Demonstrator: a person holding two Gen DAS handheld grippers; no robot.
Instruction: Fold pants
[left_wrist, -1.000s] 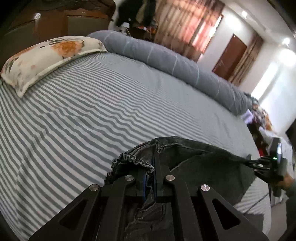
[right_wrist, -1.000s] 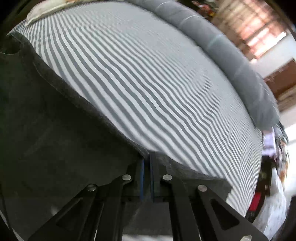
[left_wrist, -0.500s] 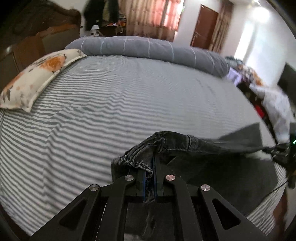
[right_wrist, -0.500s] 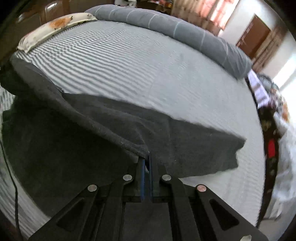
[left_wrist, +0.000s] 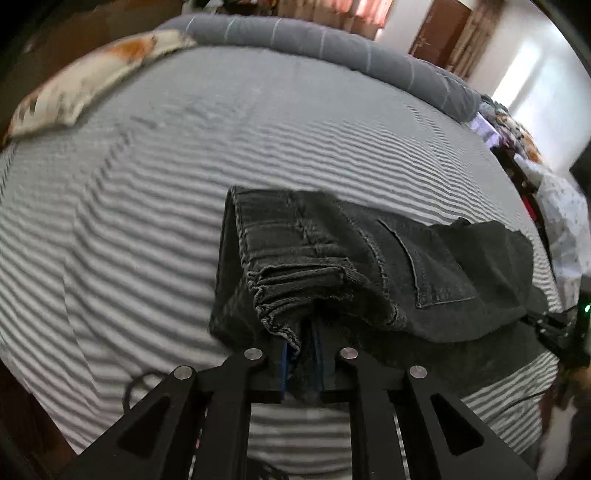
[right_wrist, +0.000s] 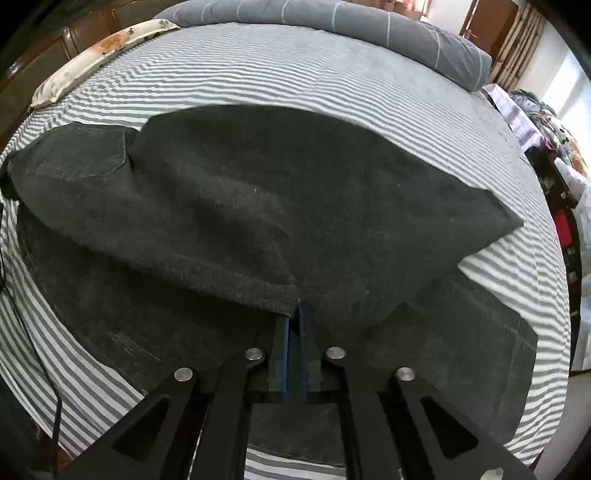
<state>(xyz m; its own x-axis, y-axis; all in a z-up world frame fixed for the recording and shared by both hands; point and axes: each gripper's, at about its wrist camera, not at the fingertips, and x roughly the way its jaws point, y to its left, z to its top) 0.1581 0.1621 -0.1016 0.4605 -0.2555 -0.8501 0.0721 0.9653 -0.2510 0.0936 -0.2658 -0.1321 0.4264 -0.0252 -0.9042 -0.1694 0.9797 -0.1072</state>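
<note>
You are working over a wide bed (left_wrist: 258, 155) dressed in a grey-and-white striped sheet, which is filling most of both views. A long grey rolled duvet (right_wrist: 369, 26) is lying along its far edge, and a floral pillow (left_wrist: 81, 88) is sitting at the far left corner. The dark grey pants (right_wrist: 258, 206) are lying on the near part of the bed, folded over on themselves so that an upper layer is resting on a lower one; in the left wrist view the waistband end with a back pocket (left_wrist: 424, 266) is facing up, bunched toward you. Your left gripper (left_wrist: 301, 354) has just been opening: its blue-lined jaws are standing slightly apart with the gathered waistband fabric between them, and you cannot tell whether the pads are pressing on it. Your right gripper (right_wrist: 293, 350) has also just been opening, its jaws parted by a narrow gap with the edge of the folded leg sitting at the tips.
</note>
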